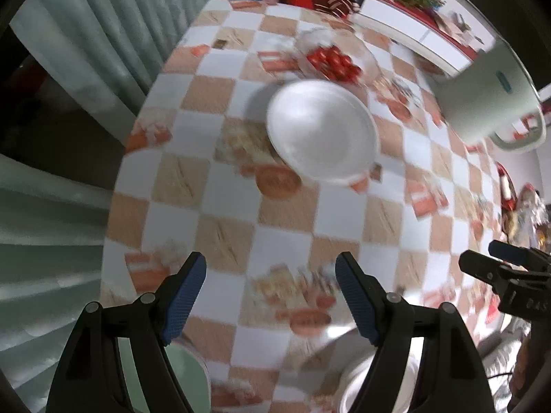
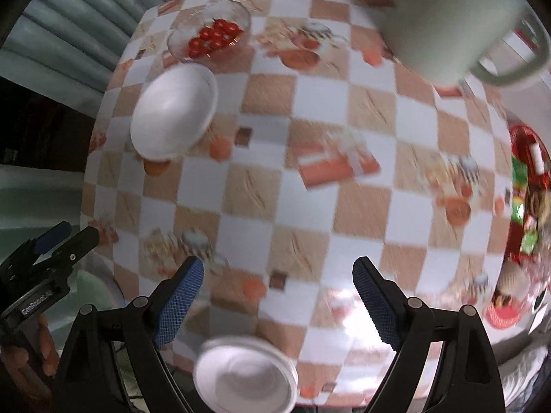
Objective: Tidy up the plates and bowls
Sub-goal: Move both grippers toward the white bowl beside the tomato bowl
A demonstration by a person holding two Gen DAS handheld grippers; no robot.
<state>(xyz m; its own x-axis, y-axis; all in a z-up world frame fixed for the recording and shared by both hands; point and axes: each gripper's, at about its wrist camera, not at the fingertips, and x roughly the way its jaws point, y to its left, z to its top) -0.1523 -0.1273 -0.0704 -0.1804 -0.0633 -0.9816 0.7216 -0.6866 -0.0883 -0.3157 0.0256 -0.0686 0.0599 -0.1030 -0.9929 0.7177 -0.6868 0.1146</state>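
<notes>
Left wrist view: left gripper (image 1: 270, 270) w/ blue-padded fingers spread apart, nothing between, hovering over round table w/ orange-white checked cloth (image 1: 220, 234). Wide white shallow bowl (image 1: 322, 136) mid-table, well ahead of fingers; clear glass bowl of red cherry tomatoes (image 1: 332, 62) just behind it. Pale green mug-shaped kettle (image 1: 489, 99) far right. Pale green dish (image 1: 186, 378) at near edge under left finger. Right wrist view: right gripper (image 2: 279, 275) also spread apart, empty. Small white round bowl (image 2: 246, 375) at near table edge, below & between fingers, not touched. Blurry throughout.
</notes>
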